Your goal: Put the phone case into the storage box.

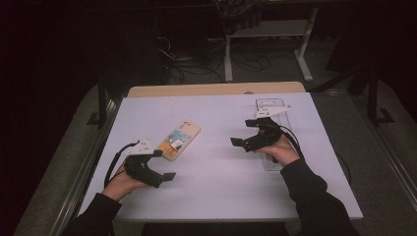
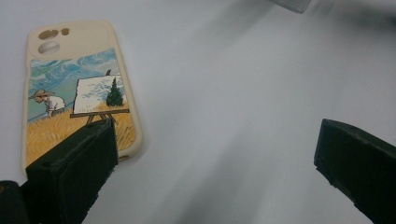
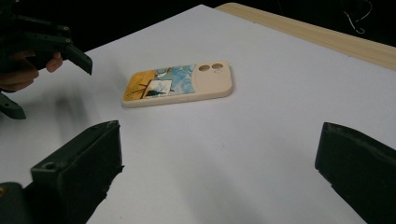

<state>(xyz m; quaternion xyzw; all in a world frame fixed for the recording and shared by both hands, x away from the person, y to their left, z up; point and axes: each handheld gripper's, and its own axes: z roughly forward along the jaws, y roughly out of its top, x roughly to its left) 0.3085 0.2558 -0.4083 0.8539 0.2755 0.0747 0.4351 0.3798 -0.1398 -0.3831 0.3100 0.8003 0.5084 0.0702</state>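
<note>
High view, phone case (image 1: 180,139) between open tongs (image 1: 164,164)

A white sheet (image 1: 216,167) covers the desk (image 1: 211,89), whose bare wooden edge shows at upper centre. A clear plastic case (image 1: 271,106) lies on the sheet, centre right of the frame. Beyond, upper centre, cables (image 1: 196,69) trail over the floor beside a white frame's legs (image 1: 228,59).

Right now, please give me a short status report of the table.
Left hand-held gripper open, empty, near phone case. Right hand-held gripper open, empty, above clear box. Case flat, picture side up, untouched. Nothing between.
</note>
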